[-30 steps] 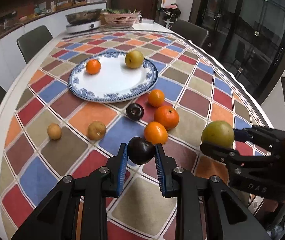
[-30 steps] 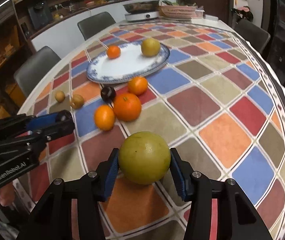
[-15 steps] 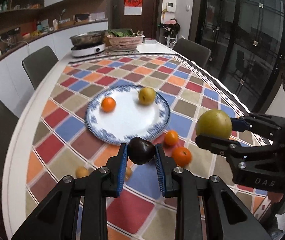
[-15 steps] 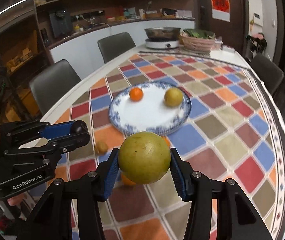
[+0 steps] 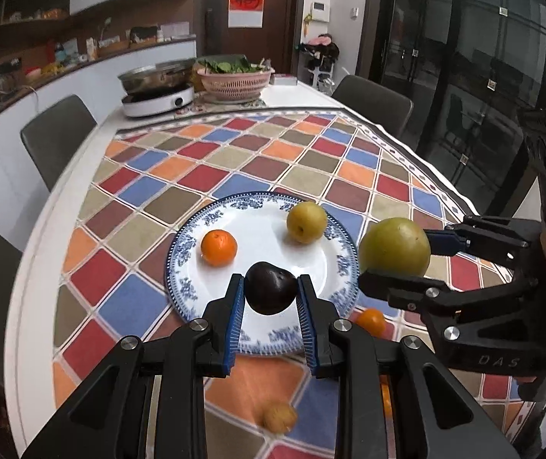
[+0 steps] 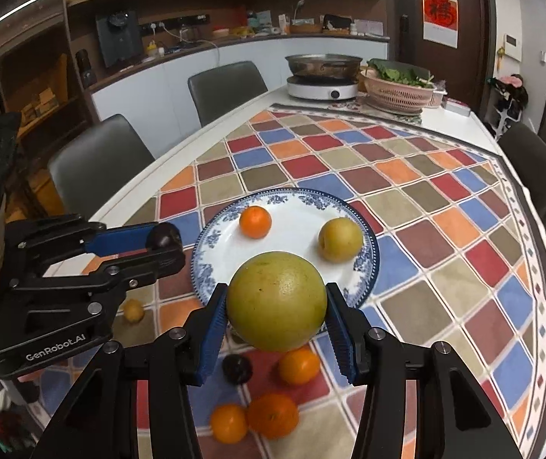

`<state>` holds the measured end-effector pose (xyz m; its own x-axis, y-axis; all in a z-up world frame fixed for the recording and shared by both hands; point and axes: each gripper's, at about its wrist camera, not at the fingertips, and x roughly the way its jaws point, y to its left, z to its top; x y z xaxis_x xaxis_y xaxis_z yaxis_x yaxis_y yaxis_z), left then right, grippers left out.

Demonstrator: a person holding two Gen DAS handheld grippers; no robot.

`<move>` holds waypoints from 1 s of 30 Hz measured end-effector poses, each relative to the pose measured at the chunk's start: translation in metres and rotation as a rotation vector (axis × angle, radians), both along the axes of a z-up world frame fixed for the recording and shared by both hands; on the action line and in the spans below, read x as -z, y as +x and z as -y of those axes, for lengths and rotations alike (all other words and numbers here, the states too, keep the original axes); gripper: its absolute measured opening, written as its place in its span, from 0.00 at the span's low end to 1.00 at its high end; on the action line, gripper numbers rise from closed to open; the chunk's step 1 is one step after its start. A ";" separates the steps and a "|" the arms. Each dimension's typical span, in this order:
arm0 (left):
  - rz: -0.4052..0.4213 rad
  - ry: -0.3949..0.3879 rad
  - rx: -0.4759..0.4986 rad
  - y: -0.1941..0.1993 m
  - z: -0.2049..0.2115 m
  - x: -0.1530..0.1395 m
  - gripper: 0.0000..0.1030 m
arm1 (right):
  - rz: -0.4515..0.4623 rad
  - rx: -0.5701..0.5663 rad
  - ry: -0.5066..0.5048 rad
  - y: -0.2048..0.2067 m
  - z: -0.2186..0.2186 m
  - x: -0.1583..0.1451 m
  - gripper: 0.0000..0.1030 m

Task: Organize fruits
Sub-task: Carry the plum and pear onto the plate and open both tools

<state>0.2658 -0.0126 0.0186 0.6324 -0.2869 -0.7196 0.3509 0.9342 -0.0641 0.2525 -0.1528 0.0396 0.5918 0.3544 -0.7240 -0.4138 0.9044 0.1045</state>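
Checkered cloth over a long dining table (image 6: 445,206), kitchen counter beyond; nearest, loose oranges (image 6: 273,415) and a second plum (image 6: 237,369) lay on the cloth short of the blue-rimmed plate (image 6: 211,241). Left gripper (image 5: 271,293) was clamped on a dark plum (image 5: 270,293), pads at its sides, small and probably soft, so a light squeeze; right gripper (image 6: 276,315) gripped a large yellow-green citrus (image 6: 276,300) across its widest part, likely heavy, firm and smooth-skinned. Both hung over the plate's near rim, an orange (image 6: 255,222) and a pear (image 6: 340,239) sitting farther back on it.
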 end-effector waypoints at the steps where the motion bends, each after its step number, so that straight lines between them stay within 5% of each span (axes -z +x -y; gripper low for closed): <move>1: -0.015 0.001 0.005 0.009 0.000 0.004 0.27 | -0.012 0.004 0.002 0.007 -0.001 0.004 0.48; 18: -0.193 0.058 0.030 0.081 0.002 0.064 0.27 | -0.142 0.035 -0.029 0.078 -0.009 0.057 0.48; 21: -0.192 0.074 0.018 0.083 0.002 0.063 0.29 | -0.164 0.035 -0.026 0.081 -0.009 0.063 0.49; 24: -0.164 0.066 -0.011 0.079 -0.001 0.055 0.49 | -0.170 0.053 -0.026 0.083 -0.008 0.064 0.50; 27: -0.125 0.102 -0.038 0.069 -0.002 0.044 0.50 | -0.139 0.087 -0.006 0.079 -0.002 0.056 0.63; 30: -0.084 0.129 -0.060 0.053 -0.004 0.030 0.50 | -0.082 0.124 -0.030 0.070 0.003 0.040 0.63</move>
